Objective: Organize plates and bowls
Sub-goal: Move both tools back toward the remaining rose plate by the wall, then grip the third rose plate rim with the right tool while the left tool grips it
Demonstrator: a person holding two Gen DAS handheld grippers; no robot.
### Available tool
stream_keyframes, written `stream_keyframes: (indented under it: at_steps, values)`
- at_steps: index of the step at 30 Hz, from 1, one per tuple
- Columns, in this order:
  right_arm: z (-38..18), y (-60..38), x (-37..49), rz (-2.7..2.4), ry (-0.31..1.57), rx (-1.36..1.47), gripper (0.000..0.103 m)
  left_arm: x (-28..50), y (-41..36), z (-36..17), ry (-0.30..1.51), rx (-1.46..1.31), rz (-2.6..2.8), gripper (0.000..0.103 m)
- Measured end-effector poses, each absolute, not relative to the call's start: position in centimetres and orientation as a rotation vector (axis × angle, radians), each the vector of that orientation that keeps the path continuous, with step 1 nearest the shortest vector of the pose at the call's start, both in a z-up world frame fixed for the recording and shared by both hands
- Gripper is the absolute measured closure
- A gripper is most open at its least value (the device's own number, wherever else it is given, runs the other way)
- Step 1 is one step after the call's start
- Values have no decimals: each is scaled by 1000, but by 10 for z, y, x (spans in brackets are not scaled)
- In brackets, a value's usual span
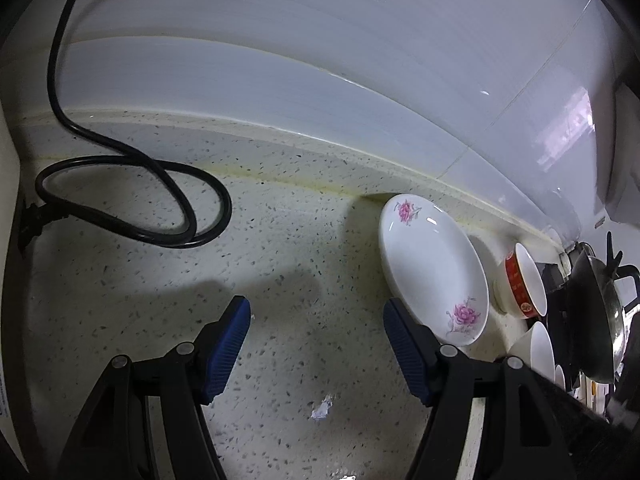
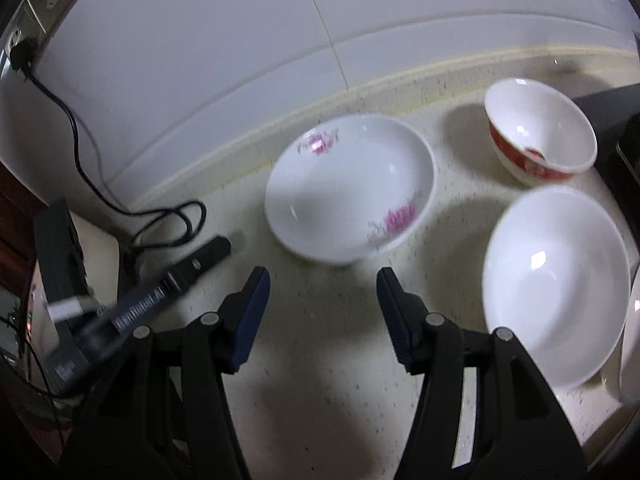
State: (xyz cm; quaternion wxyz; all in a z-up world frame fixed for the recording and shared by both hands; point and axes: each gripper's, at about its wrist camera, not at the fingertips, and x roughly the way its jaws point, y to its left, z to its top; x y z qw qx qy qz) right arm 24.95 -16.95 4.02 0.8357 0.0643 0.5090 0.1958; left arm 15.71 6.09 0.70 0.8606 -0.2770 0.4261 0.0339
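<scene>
A white plate with pink flowers [image 1: 432, 268] [image 2: 348, 190] lies on the speckled counter near the back wall. Right of it stands a red-and-white bowl [image 1: 520, 284] [image 2: 540, 136], and nearer lies a plain white bowl [image 1: 536, 348] [image 2: 556, 288]. My left gripper [image 1: 316, 316] is open over bare counter, its right finger close to the flowered plate's near rim, holding nothing. Also open and empty, my right gripper [image 2: 322, 288] hangs just in front of the flowered plate. The left gripper's black arm [image 2: 188, 272] shows at the left of the right wrist view.
A black power cord [image 1: 132, 200] [image 2: 168, 220] coils on the counter at the left, running up to a wall socket [image 2: 24, 40]. A dark pan with a lid [image 1: 596, 316] sits on the stove at the far right. The tiled wall [image 1: 360, 60] runs behind.
</scene>
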Motion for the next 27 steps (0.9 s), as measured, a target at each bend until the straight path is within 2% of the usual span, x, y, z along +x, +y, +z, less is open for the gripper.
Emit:
stream_keyframes:
  at_steps: [12,15,22,27]
  values:
    - [50,-184,297,364,1116,140,43,175,57,4,888,-623,51,31]
    - [50,-184,320,358,1136,119,39,186,55,5,883,-654,36,31]
    - [16,-170,354,242,1256,6,39,230,45,-2,917,-676,15,29]
    - [-4,-176,374,206,1335,23,39,254,38,-2,932,-619,5,30]
